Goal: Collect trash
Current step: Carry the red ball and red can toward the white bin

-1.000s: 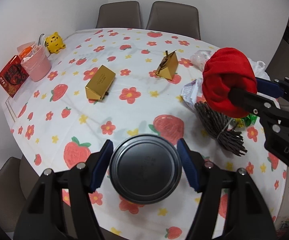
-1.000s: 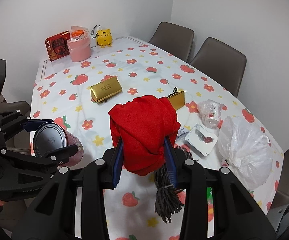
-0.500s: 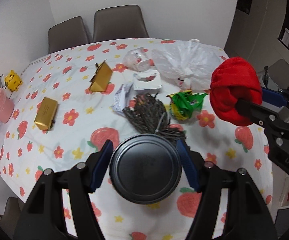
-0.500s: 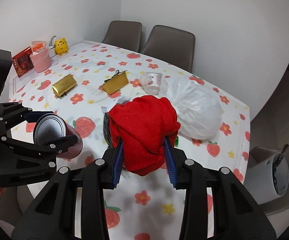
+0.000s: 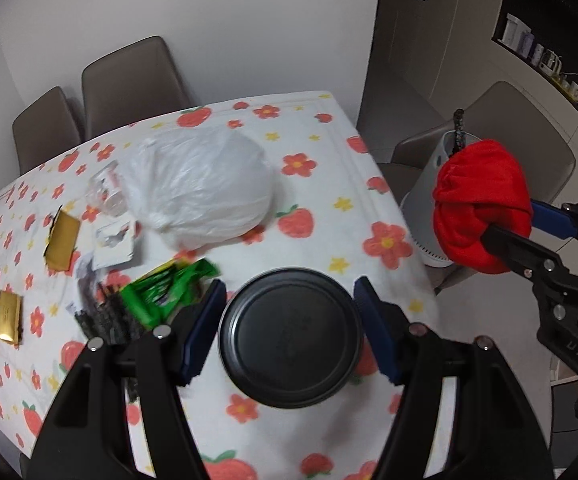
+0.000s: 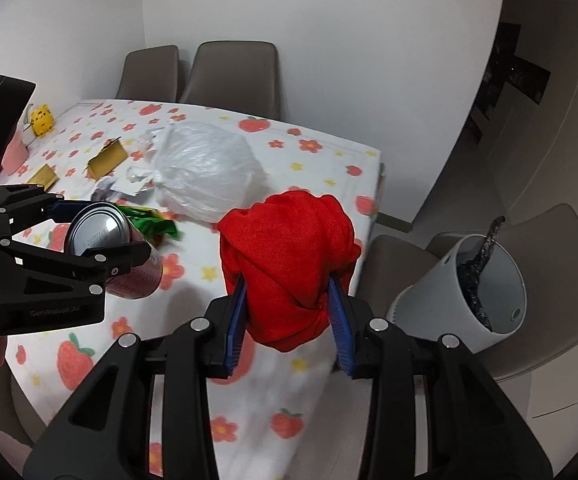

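Note:
My left gripper (image 5: 289, 320) is shut on a drink can (image 5: 291, 338), its dark round base toward the camera; the can also shows in the right wrist view (image 6: 113, 248). My right gripper (image 6: 287, 312) is shut on a bunched red cloth (image 6: 289, 260), also seen in the left wrist view (image 5: 481, 204). Both are held above the table's right end. A white trash bin (image 6: 465, 300) with a dark liner stands off the table's end, right of the cloth; it also shows in the left wrist view (image 5: 429, 200).
On the flowered tablecloth (image 5: 329, 184) lie a white plastic bag (image 5: 197, 188), a green wrapper (image 5: 169, 292), dark sticks (image 5: 105, 316), a white tray (image 5: 113, 240), a clear cup (image 5: 107, 188) and gold boxes (image 5: 63, 240). Grey chairs (image 6: 229, 76) stand around the table.
Both grippers have swung right along the table with the can and the cloth still held. The table's right end and the trash bin have come into view.

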